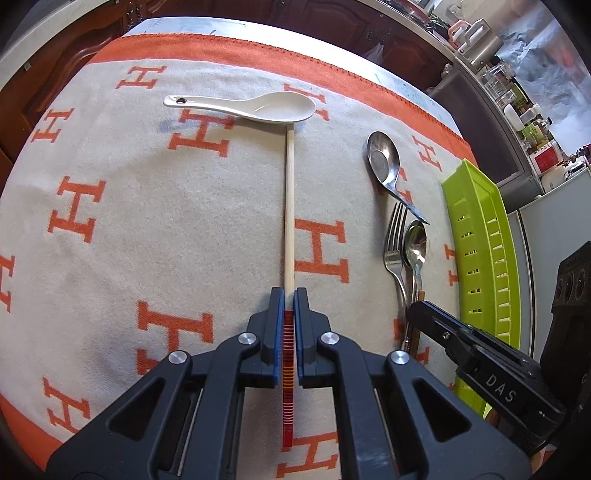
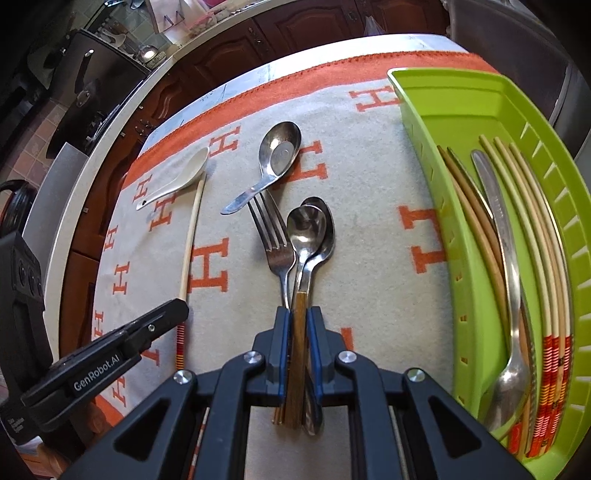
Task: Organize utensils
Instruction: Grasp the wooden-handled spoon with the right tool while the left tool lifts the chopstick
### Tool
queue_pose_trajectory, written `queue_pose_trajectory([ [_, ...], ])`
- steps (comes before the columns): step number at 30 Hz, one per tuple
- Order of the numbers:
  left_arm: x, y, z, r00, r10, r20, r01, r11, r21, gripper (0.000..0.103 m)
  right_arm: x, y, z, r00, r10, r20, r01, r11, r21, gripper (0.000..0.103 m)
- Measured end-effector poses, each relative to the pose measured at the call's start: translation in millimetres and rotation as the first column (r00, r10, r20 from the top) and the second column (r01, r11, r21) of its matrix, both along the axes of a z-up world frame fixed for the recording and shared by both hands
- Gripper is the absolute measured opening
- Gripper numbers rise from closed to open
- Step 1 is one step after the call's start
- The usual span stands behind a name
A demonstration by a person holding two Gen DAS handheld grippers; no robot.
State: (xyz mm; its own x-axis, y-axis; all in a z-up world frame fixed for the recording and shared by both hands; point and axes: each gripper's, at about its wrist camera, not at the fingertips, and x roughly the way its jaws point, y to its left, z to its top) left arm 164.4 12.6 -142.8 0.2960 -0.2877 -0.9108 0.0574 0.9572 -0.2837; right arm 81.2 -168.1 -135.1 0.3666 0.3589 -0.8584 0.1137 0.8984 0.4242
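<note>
My left gripper (image 1: 290, 295) is shut on a pale chopstick (image 1: 289, 206) near its red-striped end; the tip touches a white ceramic spoon (image 1: 258, 107). My right gripper (image 2: 299, 310) is shut on a wood-handled spoon (image 2: 304, 229), with a second metal spoon (image 2: 327, 236) stacked under it and a fork (image 2: 271, 236) close on its left. A short steel spoon (image 2: 280, 151) lies beyond them. The green slotted tray (image 2: 421, 129) on the right holds several chopsticks (image 2: 524, 221) and a metal spoon (image 2: 506, 258). Both grippers sit low over the cloth, side by side.
A cream blanket (image 1: 147, 221) with orange H letters and an orange border covers the table. Dark wooden cabinets (image 2: 295, 33) stand past the far edge. A counter with jars and containers (image 1: 517, 103) runs along the right behind the tray (image 1: 480, 206).
</note>
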Motion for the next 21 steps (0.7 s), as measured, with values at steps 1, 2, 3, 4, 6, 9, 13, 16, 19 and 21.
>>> queue_pose_trajectory([
  [1, 0, 0, -1, 1.000, 0.000, -0.002, 0.000, 1.000, -0.001, 0.003, 1, -1, -1, 1.000, -0.005, -0.002, 0.005, 1.000, 0.014, 0.012],
  [2, 0, 0, -1, 1.000, 0.000, -0.003, 0.000, 1.000, -0.001, 0.003, 0, -3, -2, 1.000, -0.009, -0.004, 0.009, 1.000, 0.023, 0.012],
  [3, 0, 0, -1, 1.000, 0.000, -0.003, 0.000, 1.000, -0.001, 0.003, 0, -4, -3, 1.000, -0.012, -0.004, 0.012, 0.999, 0.034, 0.012],
  [4, 0, 0, -2, 1.000, 0.001, -0.004, -0.001, 1.000, -0.002, 0.003, 0, -5, -3, 1.000, -0.014, -0.004, 0.014, 0.999, 0.044, 0.012],
  [6, 1, 0, -1, 1.000, -0.002, -0.001, 0.002, 1.000, 0.000, 0.003, 0, -7, -4, 1.000, -0.022, 0.001, 0.022, 0.998, 0.059, 0.010],
  [9, 0, 1, -2, 1.000, 0.001, 0.000, -0.001, 1.000, 0.000, 0.003, -2, -11, -2, 0.999, -0.033, 0.014, 0.032, 0.997, 0.071, 0.007],
  [13, -1, -2, 0, 1.000, 0.003, 0.006, -0.003, 1.000, 0.003, 0.003, -6, -14, 4, 0.999, -0.038, 0.032, 0.036, 0.997, 0.062, 0.007],
  [16, -5, -4, 4, 1.000, -0.002, 0.012, 0.002, 1.000, 0.001, 0.003, -10, -16, 8, 0.998, -0.043, 0.045, 0.040, 0.997, 0.063, 0.007],
  [19, -8, -6, 9, 1.000, -0.010, 0.020, 0.010, 1.000, -0.002, 0.003, -16, -20, 11, 0.997, -0.053, 0.057, 0.049, 0.996, 0.077, 0.007],
  [21, -11, -8, 14, 1.000, -0.015, 0.028, 0.015, 1.000, -0.002, 0.003, -19, -23, 15, 0.996, -0.063, 0.069, 0.057, 0.995, 0.083, 0.007],
])
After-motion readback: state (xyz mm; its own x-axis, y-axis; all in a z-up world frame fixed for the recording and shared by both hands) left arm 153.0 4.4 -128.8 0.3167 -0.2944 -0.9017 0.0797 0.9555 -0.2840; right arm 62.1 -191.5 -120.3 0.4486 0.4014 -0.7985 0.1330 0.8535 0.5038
